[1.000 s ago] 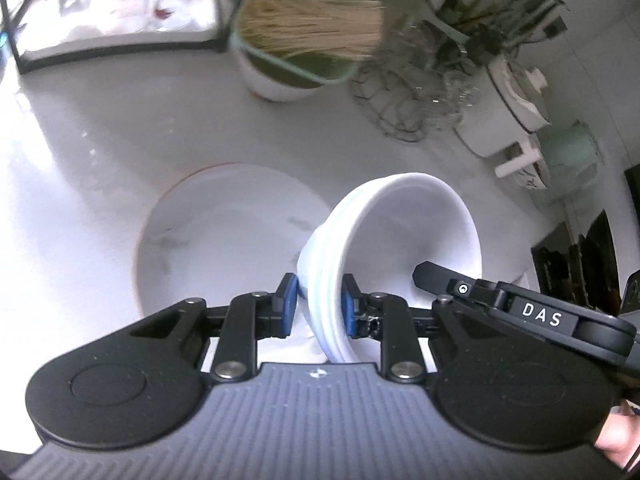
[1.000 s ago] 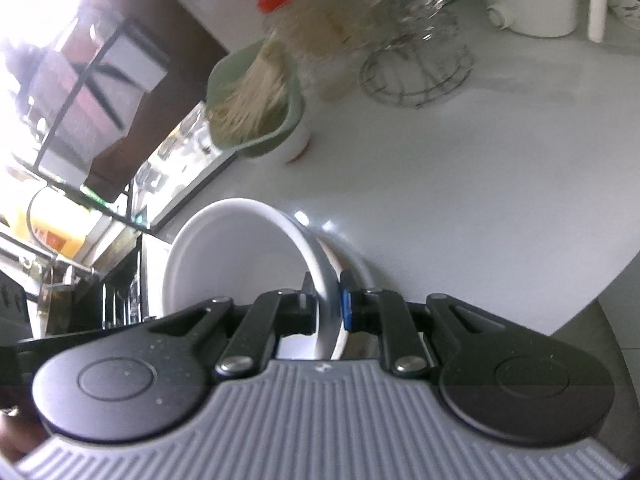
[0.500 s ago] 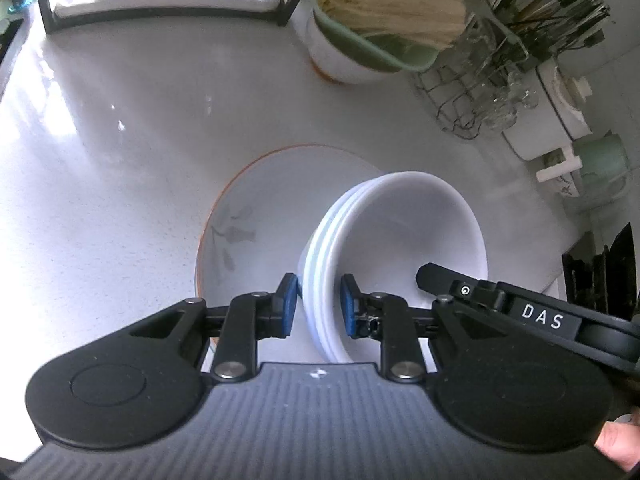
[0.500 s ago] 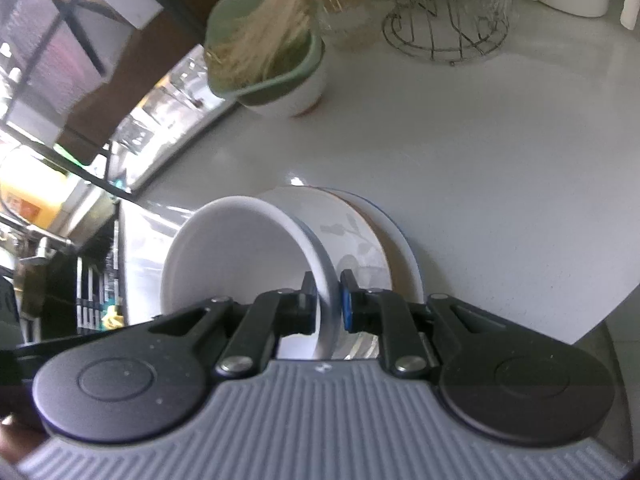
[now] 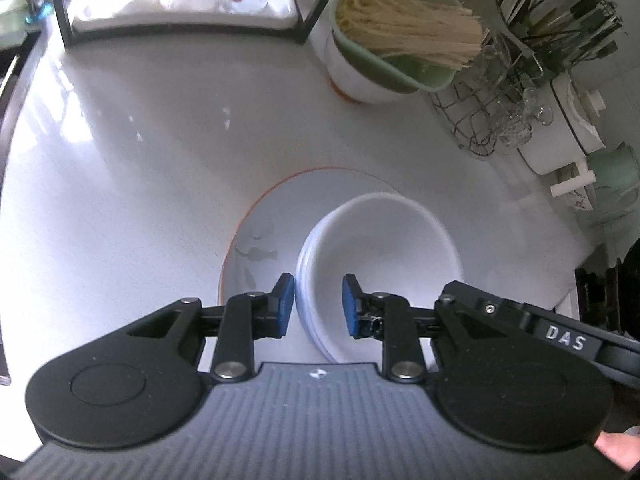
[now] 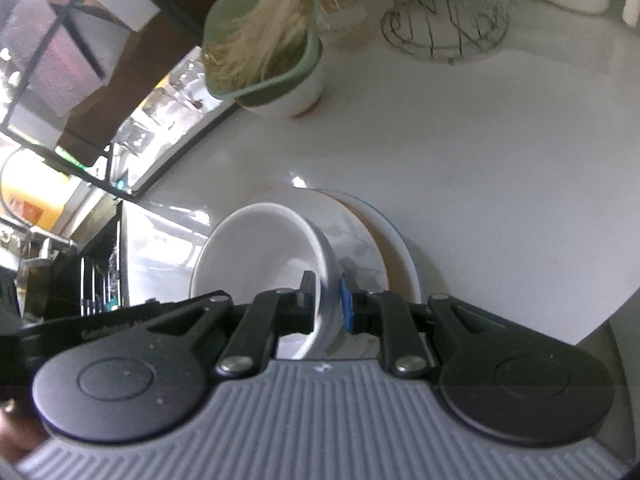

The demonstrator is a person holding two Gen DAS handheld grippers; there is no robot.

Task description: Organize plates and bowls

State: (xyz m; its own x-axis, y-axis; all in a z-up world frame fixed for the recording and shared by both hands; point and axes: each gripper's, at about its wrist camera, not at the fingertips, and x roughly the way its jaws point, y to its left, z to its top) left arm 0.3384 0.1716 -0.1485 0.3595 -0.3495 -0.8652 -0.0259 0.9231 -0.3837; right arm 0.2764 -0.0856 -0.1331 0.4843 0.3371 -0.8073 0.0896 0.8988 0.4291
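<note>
Your bowls now sit stacked on the plates, no longer tilted as a second ago. Your left gripper and right gripper have just been opening; each straddles the rim with pads apart from it. The white counter carries a noodle tub. Only your right view shows the second plate's blue rim.

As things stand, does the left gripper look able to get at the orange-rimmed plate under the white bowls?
Probably not directly. The left gripper, its jaws just opening, straddles the rim of the stacked white bowls, which cover much of the orange-rimmed plate. Only its far edge lies bare.
</note>
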